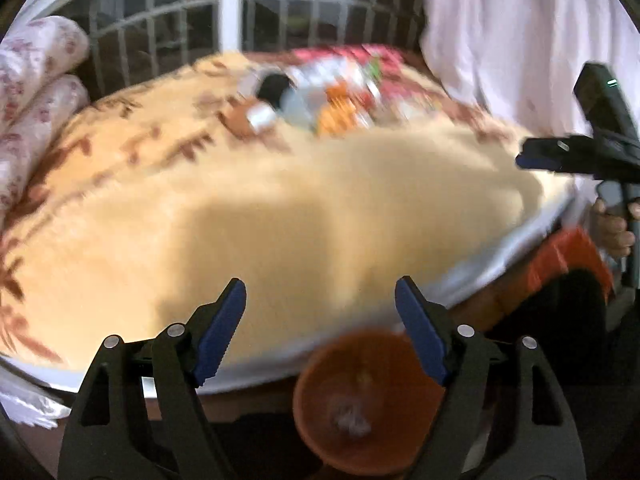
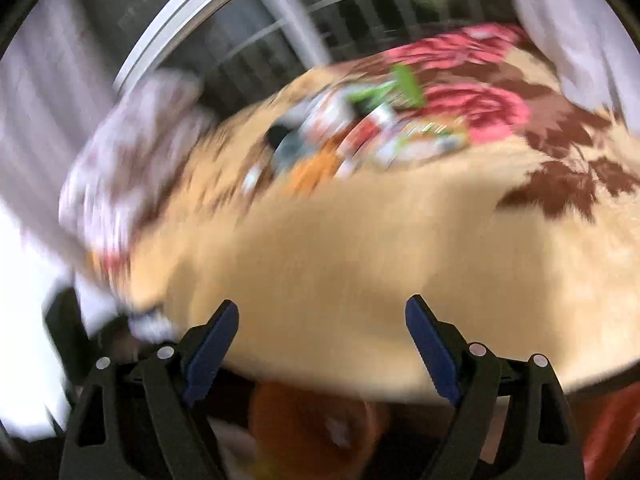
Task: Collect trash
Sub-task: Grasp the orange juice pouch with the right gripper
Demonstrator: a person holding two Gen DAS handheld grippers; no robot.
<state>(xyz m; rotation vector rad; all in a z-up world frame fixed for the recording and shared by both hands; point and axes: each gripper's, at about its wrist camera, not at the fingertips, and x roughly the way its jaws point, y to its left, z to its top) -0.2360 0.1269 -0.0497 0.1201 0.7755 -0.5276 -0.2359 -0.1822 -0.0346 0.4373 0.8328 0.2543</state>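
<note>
Blurred heap of colourful wrappers [image 1: 332,92] on bed's far side, orange bin [image 1: 360,404] below

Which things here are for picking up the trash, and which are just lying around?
For the job:
- pile of wrappers and packets on the bed
- orange bin below the bed's edge
- left gripper, open, holding nothing
- right gripper, open, holding nothing

Just there:
- tan leaf-pattern blanket
- floral pillows
- barred window
- pale curtain

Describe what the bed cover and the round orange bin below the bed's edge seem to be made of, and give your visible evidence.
Bed cover: probably plush fleece, matte; its fuzzy surface shows no shine, though motion blur softens it.
Orange bin: likely plastic; smooth, uniformly coloured wall and a thin round rim.
</note>
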